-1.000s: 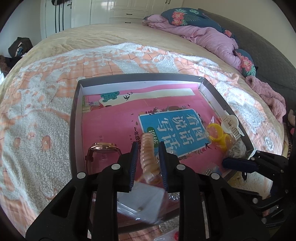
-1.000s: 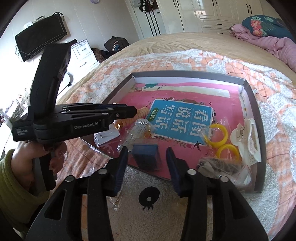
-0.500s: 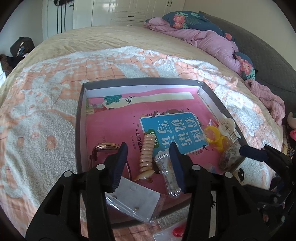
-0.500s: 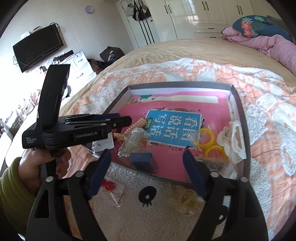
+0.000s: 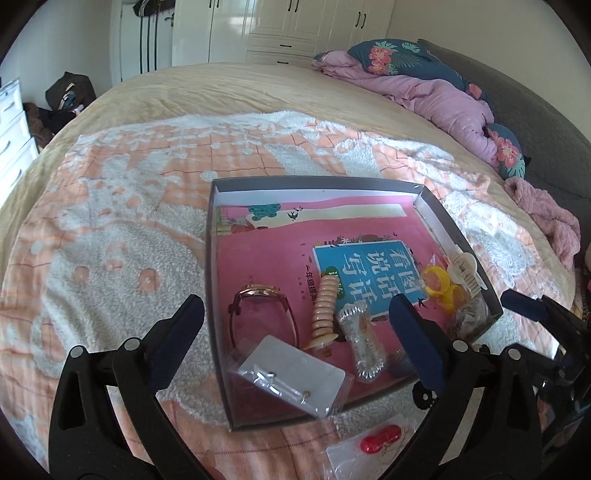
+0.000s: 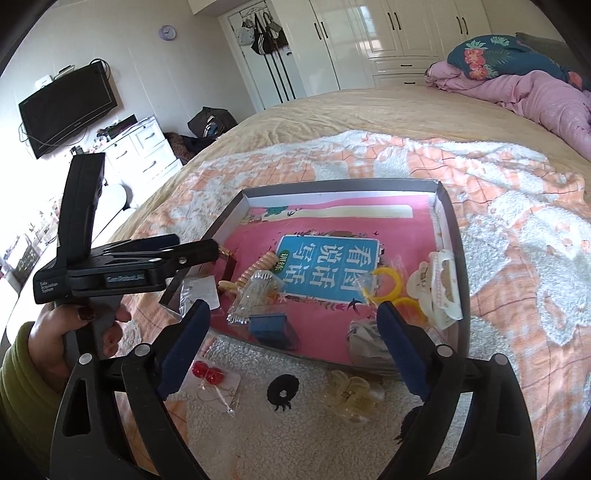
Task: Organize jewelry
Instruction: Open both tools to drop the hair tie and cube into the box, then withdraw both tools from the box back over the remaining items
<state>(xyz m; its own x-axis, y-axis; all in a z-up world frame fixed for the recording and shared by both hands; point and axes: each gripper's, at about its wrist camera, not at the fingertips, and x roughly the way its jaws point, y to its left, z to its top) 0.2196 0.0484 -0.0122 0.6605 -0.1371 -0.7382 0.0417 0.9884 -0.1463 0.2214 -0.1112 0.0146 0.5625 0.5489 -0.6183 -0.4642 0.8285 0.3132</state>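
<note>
Jewelry lay gathered in a shallow grey tray (image 5: 216, 280) on a wide bed (image 5: 236, 96), on top of an orange-and-white fleece blanket (image 5: 110, 236). Pink printed paper with a blue panel of Chinese characters (image 5: 373, 273) lined the tray floor. Behind, a crumpled pink duvet (image 5: 436, 99) and floral pillows (image 6: 498, 55) were heaped near the head of the bed, with white wardrobes (image 6: 399, 33) and a wall-mounted television (image 6: 66, 107) farther off.

Both pairs of tongs hovered above the tray's near edge. The left tongs (image 5: 299, 336) were opening, spread wide with nothing between the pads; the right tongs (image 6: 295, 343) were likewise opening and held nothing. A hand (image 6: 70, 332) in an olive sleeve gripped the left handle.

Inside the tray sat a rose-gold watch (image 5: 262, 314), a bagged earring card (image 5: 291, 373), a beige beaded bracelet (image 5: 325, 310), a clear crinkled packet (image 5: 360, 343), a small blue box (image 6: 269, 326), yellow rings in a bag (image 5: 437, 286), a white claw clip (image 6: 439, 288) against the right wall, and a grey bundle (image 6: 365, 339) in the near corner.

Outside it, on the blanket, lay a red-beaded pair of earrings in a bag (image 6: 214, 380), a translucent yellowish clip (image 6: 347, 397), and a black printed mark (image 6: 282, 393) between them.
</note>
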